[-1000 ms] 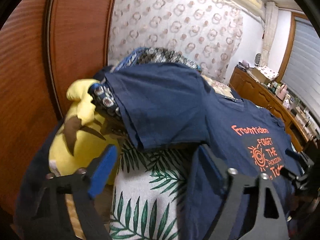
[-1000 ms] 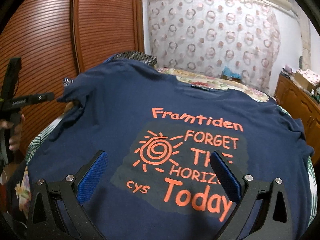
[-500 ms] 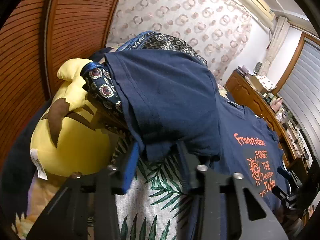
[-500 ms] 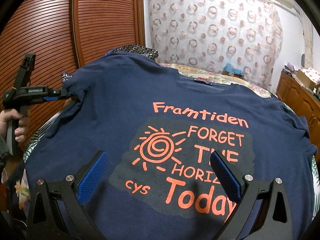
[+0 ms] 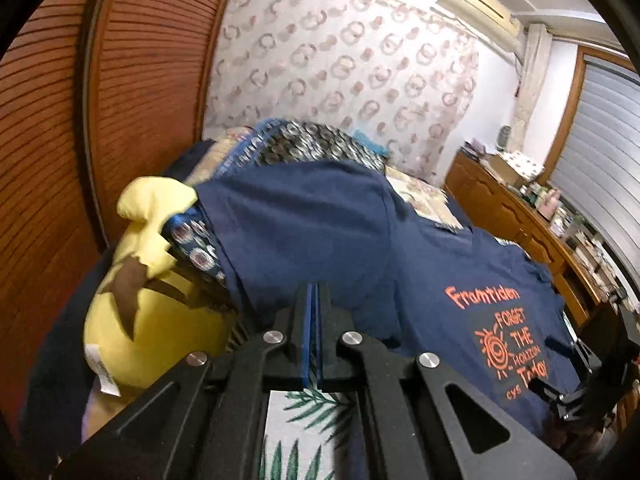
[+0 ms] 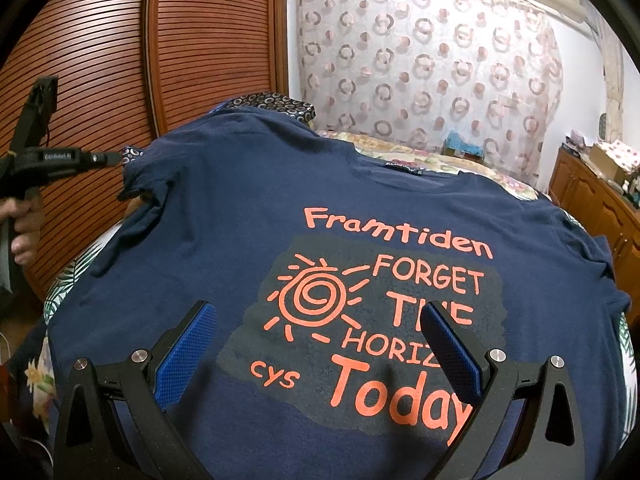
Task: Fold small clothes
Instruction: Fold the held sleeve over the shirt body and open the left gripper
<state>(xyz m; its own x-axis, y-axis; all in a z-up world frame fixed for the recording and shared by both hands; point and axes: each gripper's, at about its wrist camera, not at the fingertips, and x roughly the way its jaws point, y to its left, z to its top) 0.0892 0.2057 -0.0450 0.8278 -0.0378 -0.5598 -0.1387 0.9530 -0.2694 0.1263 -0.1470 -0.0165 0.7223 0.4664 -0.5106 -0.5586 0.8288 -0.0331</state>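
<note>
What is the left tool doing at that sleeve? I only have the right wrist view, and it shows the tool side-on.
Observer: The left tool has just closed its jaws. The blue pads meet on the hem of the navy sleeve, which looks pinched.
Operator: Is anything under that sleeve?
Observer: A yellow plush toy lies beside and below it.
Operator: Does the sleeve touch the toy?
Observer: A patterned cloth sits between them at the edge.

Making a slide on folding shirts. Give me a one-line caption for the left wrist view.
Left tool shut on the sleeve of a navy T-shirt, beside a yellow plush toy.
</note>
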